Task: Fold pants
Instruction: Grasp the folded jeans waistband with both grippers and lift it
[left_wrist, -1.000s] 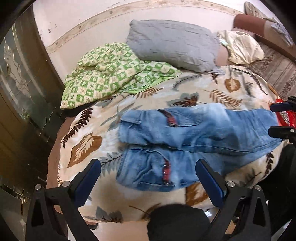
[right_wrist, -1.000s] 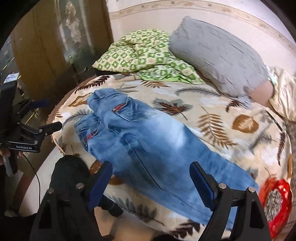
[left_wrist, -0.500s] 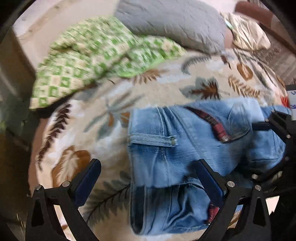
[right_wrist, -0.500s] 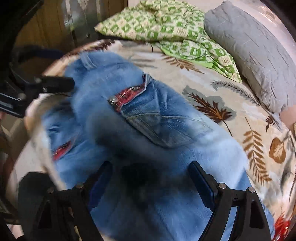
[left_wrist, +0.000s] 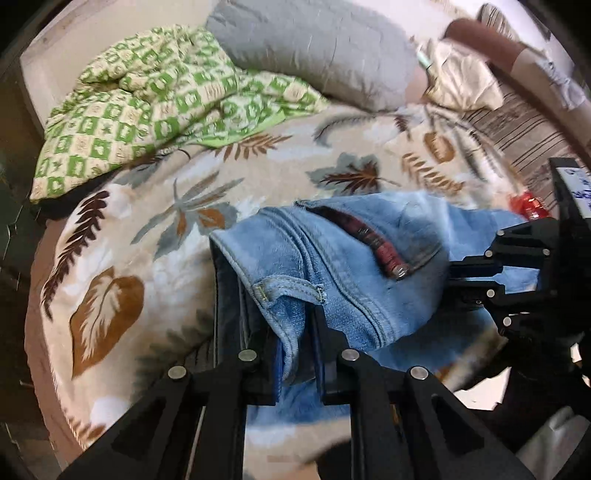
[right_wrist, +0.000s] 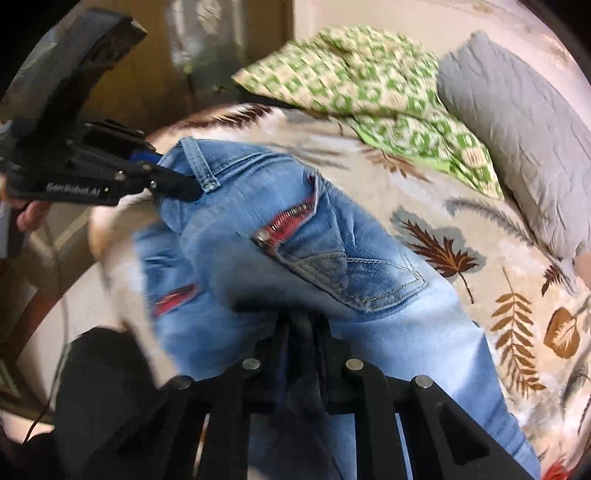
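"GenRobot.AI" on left gripper (right_wrist: 177, 186)

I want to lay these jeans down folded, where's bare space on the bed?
Free: the leaf-print blanket between the jeans and the green checked quilt, and right of the jeans below the grey pillow. Crowded: the head end, with quilt, pillow and a cream cushion.

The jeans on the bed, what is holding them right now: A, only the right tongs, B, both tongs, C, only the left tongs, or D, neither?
B: the left tongs pinch the waistband edge of the jeans, and the right tongs are closed on a bunch of denim further along.
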